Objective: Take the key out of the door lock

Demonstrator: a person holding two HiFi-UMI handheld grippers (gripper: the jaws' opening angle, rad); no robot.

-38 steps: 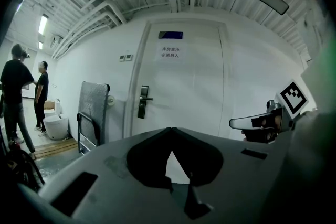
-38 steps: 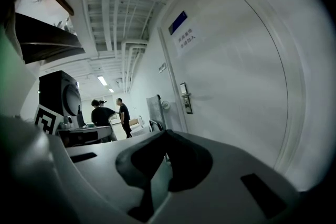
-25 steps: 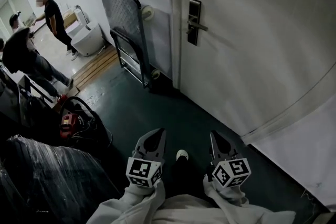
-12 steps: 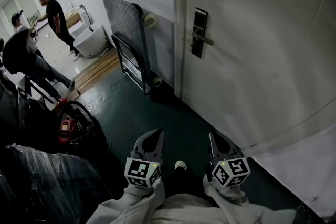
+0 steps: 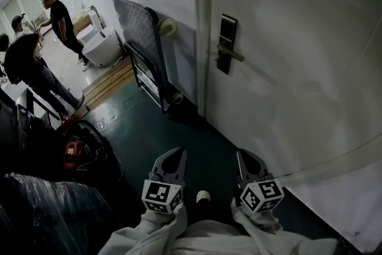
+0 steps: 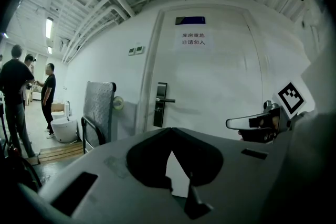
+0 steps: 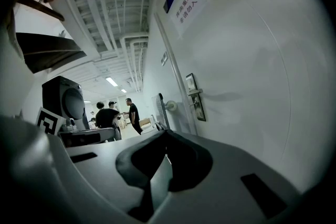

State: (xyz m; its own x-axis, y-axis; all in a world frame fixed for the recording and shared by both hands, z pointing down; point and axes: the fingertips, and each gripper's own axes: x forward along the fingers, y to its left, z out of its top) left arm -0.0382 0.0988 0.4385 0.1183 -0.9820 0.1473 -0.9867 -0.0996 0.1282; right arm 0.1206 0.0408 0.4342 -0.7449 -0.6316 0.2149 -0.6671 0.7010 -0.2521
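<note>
White door (image 5: pixel 286 68) is filling the right half of the head view, closed, w/ a red-lettered sign at the top edge. Dark green floor (image 5: pixel 155 122) is running up-left into a lit corridor where people (image 5: pixel 36 45) are standing in the upper left. A folded platform cart (image 5: pixel 140 39) is leaning on the wall just left of the door frame. The dark upright lock plate (image 5: pixel 225 43) is sitting at upper centre, its lever handle (image 5: pixel 231 55) pointing right. The key is too small to make out; prob. it's sticking out of the plate below the lever, long axis square to the door face. The left gripper (image 5: pixel 174 155) and right gripper (image 5: pixel 246 157) are hanging at bottom centre, both clenched tip-to-tip w/ nothing between the jaws, both aiming up-frame. The lock is lying well apart, almost straight up-frame from the right gripper, which is nearer the door, so the right looks the likelier one to reach.
</note>
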